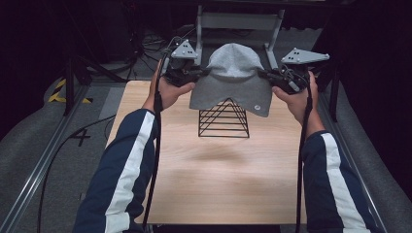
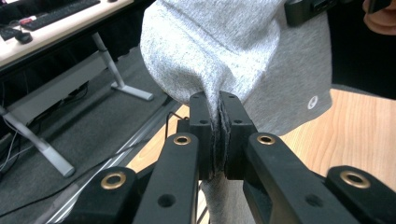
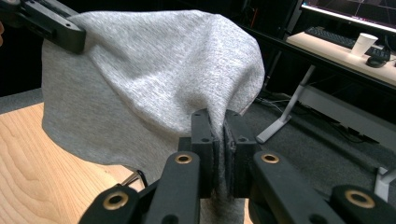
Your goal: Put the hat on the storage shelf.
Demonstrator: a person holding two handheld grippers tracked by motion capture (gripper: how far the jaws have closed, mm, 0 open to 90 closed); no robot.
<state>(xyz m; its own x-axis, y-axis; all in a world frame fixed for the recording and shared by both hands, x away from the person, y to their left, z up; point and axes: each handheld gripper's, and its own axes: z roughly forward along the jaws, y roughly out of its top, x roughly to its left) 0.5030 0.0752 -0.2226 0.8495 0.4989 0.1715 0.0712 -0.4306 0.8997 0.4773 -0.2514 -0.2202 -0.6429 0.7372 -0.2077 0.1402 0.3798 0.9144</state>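
**Grey beanie held up between two grippers over a wire stand**

A grey knit beanie [image 1: 232, 77] hangs in the air above the far half of a light wooden table [image 1: 214, 184], stretched between the two grippers. The left gripper [image 1: 197, 74] clamps the fabric at the hat's left edge; in the left gripper view its jaws are pressed together with a fold of grey cloth pinched between the pads. The right gripper [image 1: 266, 75] bites the opposite edge in the same way, and the right gripper view shows its jaws closed tight on a gathered bit of the knit.

The beanie's rounded crown points up and away from the person, while its open rim droops toward the table. A small round white badge [image 1: 256, 108] sits near the rim on the right side. Directly under the hat stands a black wire stand [image 1: 224, 121] shaped like a pyramid, its tip hidden behind the hanging rim; whether cloth and wire touch cannot be told.

The person's forearms, in dark blue sleeves [image 1: 124, 170] with a white stripe, reach in from the near edge.
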